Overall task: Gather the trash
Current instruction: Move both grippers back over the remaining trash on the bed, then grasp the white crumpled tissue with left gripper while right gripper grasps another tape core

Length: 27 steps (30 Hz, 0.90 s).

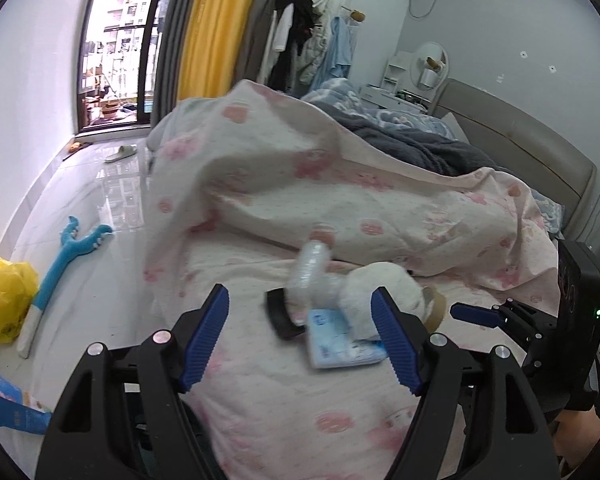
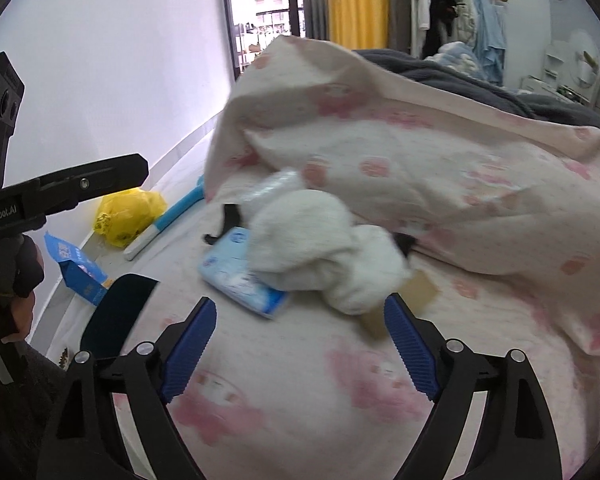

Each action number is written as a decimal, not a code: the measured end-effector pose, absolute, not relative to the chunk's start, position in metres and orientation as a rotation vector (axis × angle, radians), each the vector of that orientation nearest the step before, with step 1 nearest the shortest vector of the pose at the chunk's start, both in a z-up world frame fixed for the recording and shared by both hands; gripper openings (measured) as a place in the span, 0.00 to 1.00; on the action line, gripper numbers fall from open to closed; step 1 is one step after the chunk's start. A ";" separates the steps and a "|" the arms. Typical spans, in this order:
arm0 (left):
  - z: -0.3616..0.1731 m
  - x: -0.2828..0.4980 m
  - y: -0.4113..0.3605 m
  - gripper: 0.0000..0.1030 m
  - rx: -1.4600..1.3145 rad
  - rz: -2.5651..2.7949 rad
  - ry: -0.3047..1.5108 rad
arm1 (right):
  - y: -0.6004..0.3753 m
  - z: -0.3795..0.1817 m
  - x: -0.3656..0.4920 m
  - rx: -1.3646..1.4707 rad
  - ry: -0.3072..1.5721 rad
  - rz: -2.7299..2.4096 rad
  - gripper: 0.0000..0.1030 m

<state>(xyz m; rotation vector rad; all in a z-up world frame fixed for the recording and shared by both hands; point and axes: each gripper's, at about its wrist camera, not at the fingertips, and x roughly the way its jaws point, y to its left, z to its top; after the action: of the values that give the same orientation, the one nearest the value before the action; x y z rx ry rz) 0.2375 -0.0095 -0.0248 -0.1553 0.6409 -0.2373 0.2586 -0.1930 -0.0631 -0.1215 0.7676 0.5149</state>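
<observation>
Bare sheet (image 2: pixel 300 380) before the pile — folded quilt (image 2: pixel 440 152) banked close behind it.

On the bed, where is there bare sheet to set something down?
Bare sheet lies in front of the tissue pack and the white cloth. It is crowded where bottle, cloth and pack bunch against the folded quilt.

The bed (image 1: pixel 284 420), covered in a pink-patterned sheet, carries a small heap beside the folded-back quilt (image 1: pixel 340 184): a clear plastic bottle (image 1: pixel 310 270), a white crumpled cloth (image 1: pixel 380 288), a blue tissue pack (image 1: pixel 340 346) under the cloth, and a black strip (image 1: pixel 278 316) beside the pack.
</observation>
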 end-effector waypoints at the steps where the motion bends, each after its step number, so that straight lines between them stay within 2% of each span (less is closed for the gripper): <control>1: -0.026 0.239 -0.014 0.75 -0.157 -0.246 0.642 | -0.200 -0.063 0.259 -0.127 0.766 0.507 0.86; 16: -0.059 0.278 -0.075 0.73 -0.194 -0.342 0.713 | -0.249 -0.080 0.281 -0.167 0.751 0.518 0.87; 20: -0.073 0.287 -0.086 0.63 -0.192 -0.337 0.759 | -0.252 -0.084 0.286 -0.178 0.765 0.535 0.87; 23: -0.076 0.289 -0.089 0.61 -0.186 -0.328 0.757 | -0.251 -0.090 0.289 -0.194 0.782 0.550 0.87; 27: -0.076 0.288 -0.089 0.48 -0.173 -0.324 0.748 | -0.248 -0.095 0.293 -0.218 0.793 0.563 0.87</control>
<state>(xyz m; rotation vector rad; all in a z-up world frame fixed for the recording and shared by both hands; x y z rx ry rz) 0.2885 -0.0891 -0.0763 -0.1728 0.7483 -0.3237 0.2928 -0.2483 -0.0947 -0.2177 0.7931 0.5630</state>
